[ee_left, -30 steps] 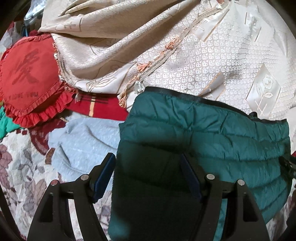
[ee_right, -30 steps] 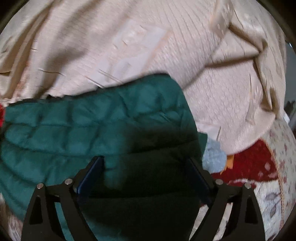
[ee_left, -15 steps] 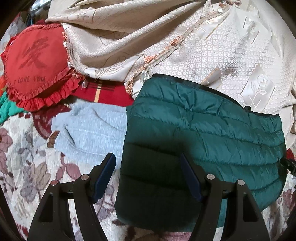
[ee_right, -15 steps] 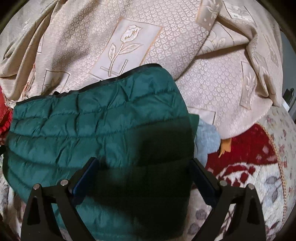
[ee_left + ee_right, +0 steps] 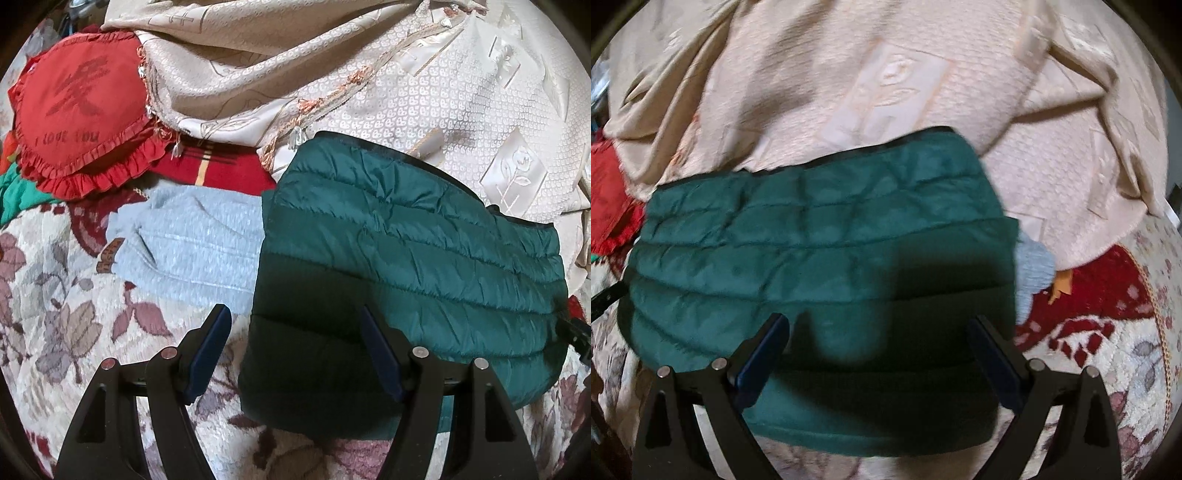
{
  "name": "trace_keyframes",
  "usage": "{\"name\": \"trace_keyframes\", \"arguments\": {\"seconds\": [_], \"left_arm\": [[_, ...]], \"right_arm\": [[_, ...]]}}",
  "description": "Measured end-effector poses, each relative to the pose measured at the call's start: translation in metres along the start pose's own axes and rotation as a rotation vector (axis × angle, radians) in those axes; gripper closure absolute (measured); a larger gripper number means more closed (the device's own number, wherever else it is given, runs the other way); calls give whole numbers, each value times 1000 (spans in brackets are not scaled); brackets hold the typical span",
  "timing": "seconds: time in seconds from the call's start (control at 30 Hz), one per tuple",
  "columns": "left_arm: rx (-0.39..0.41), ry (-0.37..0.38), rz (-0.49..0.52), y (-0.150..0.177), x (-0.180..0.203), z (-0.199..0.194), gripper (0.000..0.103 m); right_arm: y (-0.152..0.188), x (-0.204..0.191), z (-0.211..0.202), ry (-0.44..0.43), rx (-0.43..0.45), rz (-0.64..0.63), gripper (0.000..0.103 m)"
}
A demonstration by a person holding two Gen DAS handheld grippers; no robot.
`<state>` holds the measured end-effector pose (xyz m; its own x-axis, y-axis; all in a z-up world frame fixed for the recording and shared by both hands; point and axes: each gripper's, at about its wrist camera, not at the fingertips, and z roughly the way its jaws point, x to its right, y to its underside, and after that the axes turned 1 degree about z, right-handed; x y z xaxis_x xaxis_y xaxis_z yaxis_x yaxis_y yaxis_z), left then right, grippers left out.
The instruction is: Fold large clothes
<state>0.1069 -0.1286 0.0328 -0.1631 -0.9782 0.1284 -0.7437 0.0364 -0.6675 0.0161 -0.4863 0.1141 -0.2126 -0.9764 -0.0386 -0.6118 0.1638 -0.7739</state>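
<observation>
A dark green quilted jacket point(image 5: 424, 258) lies folded into a compact bundle on the floral bedspread point(image 5: 62, 314); it also shows in the right wrist view point(image 5: 812, 240). My left gripper point(image 5: 295, 325) is open and empty, hovering over the bundle's left end. My right gripper point(image 5: 879, 332) is open and empty, above the bundle's right half. A light blue knit garment point(image 5: 195, 243) lies partly under the jacket's left side, and a bit of it point(image 5: 1034, 266) pokes out on the right.
A large cream patterned blanket point(image 5: 406, 74) is heaped behind the jacket, also in the right wrist view point(image 5: 886, 74). A red heart-shaped frilled cushion point(image 5: 81, 110) lies at the back left. A red cloth point(image 5: 221, 170) lies under the blanket edge.
Both grippers have drawn back and up from the folded jacket, so more of the bundle and bedspread shows. The jacket stays put.
</observation>
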Motion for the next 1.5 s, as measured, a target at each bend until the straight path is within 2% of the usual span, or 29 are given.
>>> {"name": "trace_keyframes", "arguments": {"seconds": [0.2, 0.3, 0.4, 0.53, 0.63, 0.73, 0.8, 0.9, 0.97, 1.03, 1.13, 1.27, 1.37, 1.5], "left_arm": [[-22, 11, -17, 5, -3, 8, 48], [-31, 21, -34, 6, -7, 13, 48], [-43, 47, -63, 7, -11, 19, 48], [-58, 81, -99, 9, -16, 24, 48], [-53, 91, -101, 10, -17, 25, 48], [-54, 92, -110, 11, -17, 27, 48], [-54, 97, -120, 11, -18, 27, 48], [-57, 104, -128, 11, -19, 27, 48], [-71, 111, -144, 12, -21, 29, 48], [-86, 122, -164, 14, -22, 31, 48], [-78, 140, -182, 15, -24, 31, 48], [-74, 199, -213, 16, -31, 31, 48], [-61, 327, -255, 12, -45, 33, 46], [-72, 397, -316, 7, -59, 42, 42]], "right_arm": [[1, -42, 11, -37, -22, -90, 4], [-3, -59, 29, -15, -46, -130, 4], [-10, -61, 46, -7, -65, -114, 0], [-16, -59, 50, -1, -76, -73, 0], [-15, -68, 30, -20, -19, -79, 0], [-14, -92, 12, -48, 47, -144, 0], [-12, -116, 10, -74, 60, -208, 0], [-5, -150, 28, -86, 12, -291, 0], [4, -163, 48, -64, -39, -310, 0], [9, -167, 61, -30, -58, -303, 0], [8, -167, 65, -33, -65, -285, 0], [5, -162, 53, -74, -78, -271, 0], [8, -147, 36, -109, -68, -244, 0], [12, -126, 25, -121, -52, -221, 0]]}}
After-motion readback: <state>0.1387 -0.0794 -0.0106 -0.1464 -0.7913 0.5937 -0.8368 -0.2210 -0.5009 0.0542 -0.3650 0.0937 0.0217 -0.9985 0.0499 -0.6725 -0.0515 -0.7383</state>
